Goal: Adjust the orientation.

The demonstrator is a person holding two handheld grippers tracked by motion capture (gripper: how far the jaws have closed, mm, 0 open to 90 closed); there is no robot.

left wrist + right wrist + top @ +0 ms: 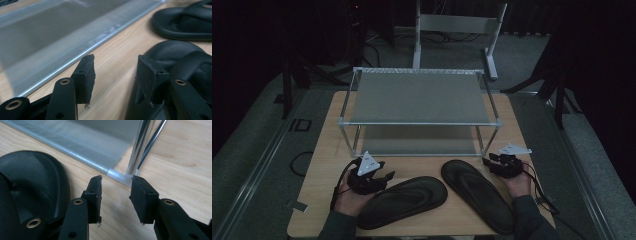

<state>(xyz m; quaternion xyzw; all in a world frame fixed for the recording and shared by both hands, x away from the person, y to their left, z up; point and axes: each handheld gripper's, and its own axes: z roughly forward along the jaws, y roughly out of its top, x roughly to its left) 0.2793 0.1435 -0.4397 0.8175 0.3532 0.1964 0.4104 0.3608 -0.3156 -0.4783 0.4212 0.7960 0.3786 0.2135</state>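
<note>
Two black flip-flops lie on the wooden table in front of a two-tier metal shoe rack [419,97]. The left flip-flop [404,200] lies slanted beside my left gripper [384,176], which is open and empty. In the left gripper view its toe end [180,53] sits just past the right jaw, with the other flip-flop [185,22] farther off. The right flip-flop [477,192] lies next to my right gripper [488,159], also open and empty. In the right gripper view that flip-flop [32,185] is left of the jaws, and the rack's corner post [138,147] stands straight ahead.
The rack's lower shelf [50,37] is bare, as is its top shelf. The wooden table [324,165] ends close behind the hands. A white stand [457,25] and cables sit on the floor beyond the table, in dim light.
</note>
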